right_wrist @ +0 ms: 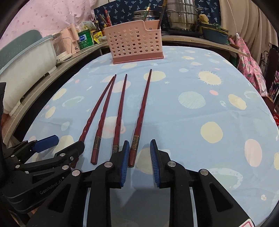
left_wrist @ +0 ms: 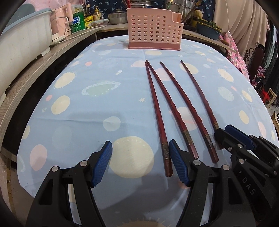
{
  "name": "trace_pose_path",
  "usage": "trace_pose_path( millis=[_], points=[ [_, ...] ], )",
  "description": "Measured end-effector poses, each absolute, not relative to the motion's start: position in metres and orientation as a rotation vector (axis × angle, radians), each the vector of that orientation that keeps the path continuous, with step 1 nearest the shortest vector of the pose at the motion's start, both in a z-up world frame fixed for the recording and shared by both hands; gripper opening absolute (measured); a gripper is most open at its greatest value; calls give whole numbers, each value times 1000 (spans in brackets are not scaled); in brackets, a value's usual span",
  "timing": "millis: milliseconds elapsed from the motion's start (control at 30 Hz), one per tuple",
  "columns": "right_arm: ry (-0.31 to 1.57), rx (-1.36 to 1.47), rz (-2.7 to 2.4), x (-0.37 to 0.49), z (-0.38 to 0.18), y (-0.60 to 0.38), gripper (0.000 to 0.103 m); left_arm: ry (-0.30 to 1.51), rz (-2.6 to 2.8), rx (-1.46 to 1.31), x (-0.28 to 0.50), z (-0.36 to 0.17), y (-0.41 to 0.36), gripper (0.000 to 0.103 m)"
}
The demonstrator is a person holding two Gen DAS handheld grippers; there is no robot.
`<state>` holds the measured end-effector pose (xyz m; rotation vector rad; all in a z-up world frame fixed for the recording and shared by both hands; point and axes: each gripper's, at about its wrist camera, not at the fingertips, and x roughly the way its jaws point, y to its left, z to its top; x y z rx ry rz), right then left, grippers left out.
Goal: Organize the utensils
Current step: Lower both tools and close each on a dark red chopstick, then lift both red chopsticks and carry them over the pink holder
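Observation:
Several dark red chopsticks (left_wrist: 176,106) lie side by side on the blue patterned tablecloth (left_wrist: 87,113), tips pointing at a pink perforated utensil holder (left_wrist: 153,29) standing at the far edge. My left gripper (left_wrist: 140,148) is open and empty, just left of the leftmost chopstick's handle end. In the right wrist view the chopsticks (right_wrist: 120,111) and holder (right_wrist: 136,43) show again. My right gripper (right_wrist: 139,146) is open, its jaws either side of the rightmost chopstick's handle (right_wrist: 133,152), not closed on it. The right gripper also shows in the left wrist view (left_wrist: 233,134).
A wooden counter (left_wrist: 34,69) runs along the left with a white tub (left_wrist: 22,45), a pink kettle and bottles. Steel pots (right_wrist: 181,15) and a blue basin (right_wrist: 215,35) stand behind the table. Clothes hang at the right.

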<state>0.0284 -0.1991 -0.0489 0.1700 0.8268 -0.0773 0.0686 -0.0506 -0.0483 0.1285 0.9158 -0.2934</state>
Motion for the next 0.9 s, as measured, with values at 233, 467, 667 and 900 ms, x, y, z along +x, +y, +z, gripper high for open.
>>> trace_pose_path(
  millis=[233, 467, 667, 900],
  points=[
    [819, 151, -88, 25, -50, -199, 12, 901, -299, 137, 65, -47, -50, 42],
    [816, 160, -81, 21, -51, -202, 8, 913, -322, 111, 65, -45, -48, 13],
    [818, 166, -75, 16, -51, -201, 8, 945, -361, 64, 66, -44, -44, 7],
    [819, 204, -58, 7, -45, -205, 7, 980, -394, 18, 62, -38, -40, 7]
  ],
)
